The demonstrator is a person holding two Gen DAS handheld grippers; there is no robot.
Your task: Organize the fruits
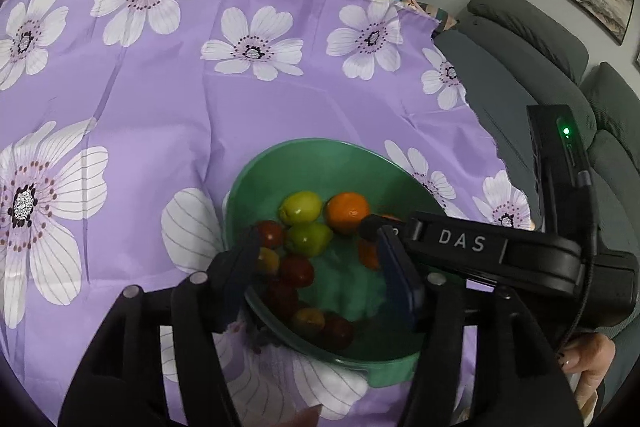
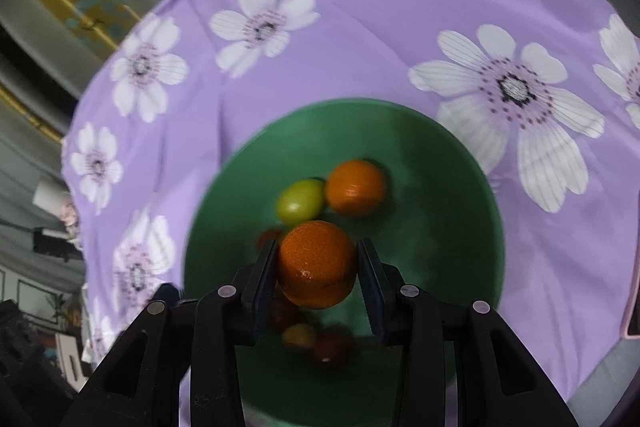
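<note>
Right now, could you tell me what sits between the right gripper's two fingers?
An orange, gripped by the right gripper above the green bowl, in the right wrist view.

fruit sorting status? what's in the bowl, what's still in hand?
Done: the round green plastic bowl holds small red, yellow-green and orange fruits. In hand: the right claw grips a round orange tangerine over the bowl. The left claw is open and empty. No loose fruit shows on the purple floral tablecloth.
</note>
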